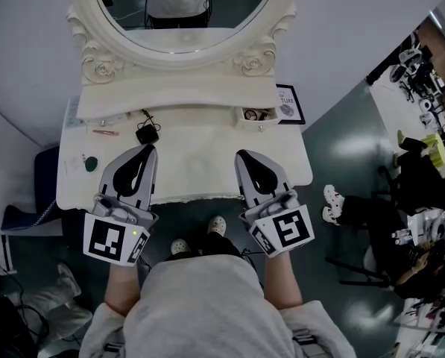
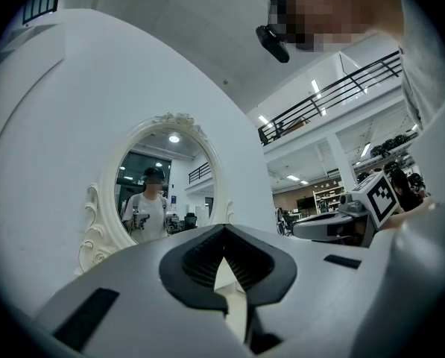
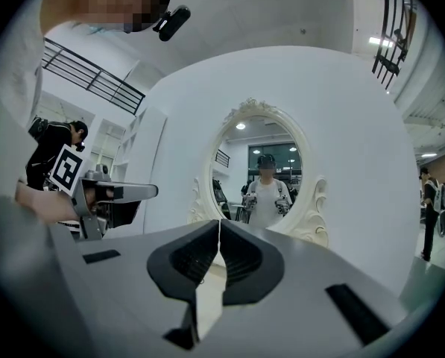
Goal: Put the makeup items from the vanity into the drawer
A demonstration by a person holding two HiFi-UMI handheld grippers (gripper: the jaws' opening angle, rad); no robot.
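On the white vanity top [image 1: 192,166] lie a small black compact [image 1: 147,133], a thin pink pencil [image 1: 105,133] and a dark round item [image 1: 91,163], all on the left half. A small drawer [image 1: 260,124] in the raised back shelf stands open at the right, with a few small items inside. My left gripper [image 1: 149,149] hovers just in front of the compact, shut and empty. My right gripper [image 1: 242,155] is over the right half of the top, in front of the drawer, also shut with nothing in it. In the gripper views both left gripper [image 2: 223,230] and right gripper [image 3: 219,222] point at the mirror.
The oval mirror [image 1: 185,6] in an ornate frame rises behind the shelf. A framed card [image 1: 289,103] stands at the back right. A blue seat [image 1: 47,181] sits to the left of the vanity. A seated person's legs [image 1: 356,207] are to the right.
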